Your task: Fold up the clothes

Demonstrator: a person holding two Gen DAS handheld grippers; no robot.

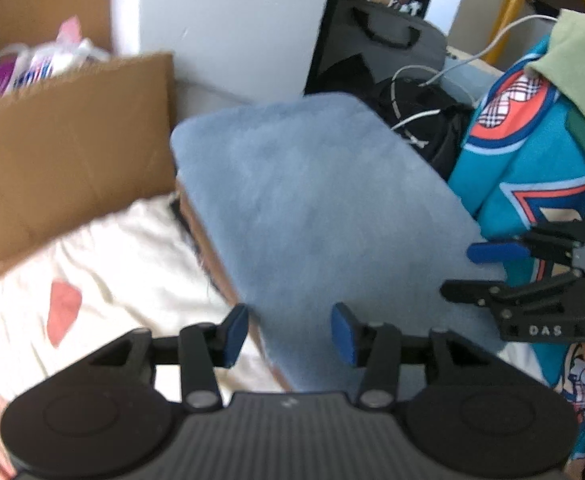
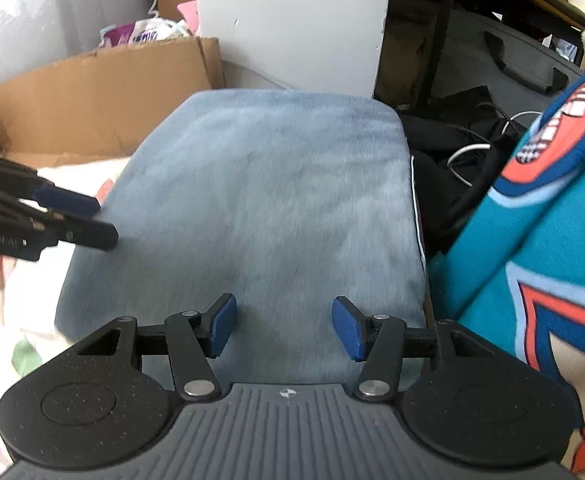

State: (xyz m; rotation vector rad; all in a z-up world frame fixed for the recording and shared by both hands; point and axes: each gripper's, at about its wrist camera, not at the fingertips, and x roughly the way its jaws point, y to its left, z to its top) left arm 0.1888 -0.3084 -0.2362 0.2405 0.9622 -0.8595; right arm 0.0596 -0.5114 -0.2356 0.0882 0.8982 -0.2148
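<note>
- Left wrist view: my left gripper (image 1: 288, 334) has its jaws wide and holds nothing. It hangs over the 7 o'clock edge of a blue-grey fleece cloth (image 1: 312, 200), which lies flat as a neat rectangle. This fits a cloth already folded or one spread for a next fold; I cannot tell which. Under that edge I see a brown surface (image 1: 212, 256), perhaps a board or a table, and a cream sheet with red patches (image 1: 104, 272) at 8 o'clock.
- Risk here: if the jaws close at this edge, I think they may catch only the top layer, or the sheet with it, and pull the rectangle crooked.
- Right wrist view: my right gripper (image 2: 284, 328) is also wide and empty, above the near edge of the cloth. At 3 o'clock a teal printed garment (image 2: 532, 216) hangs close; it could drag onto the cloth.
- Only this view shows the far edge of the cloth whole. Only the left view shows a green cloth (image 1: 580, 64) on top of the teal one.
</note>
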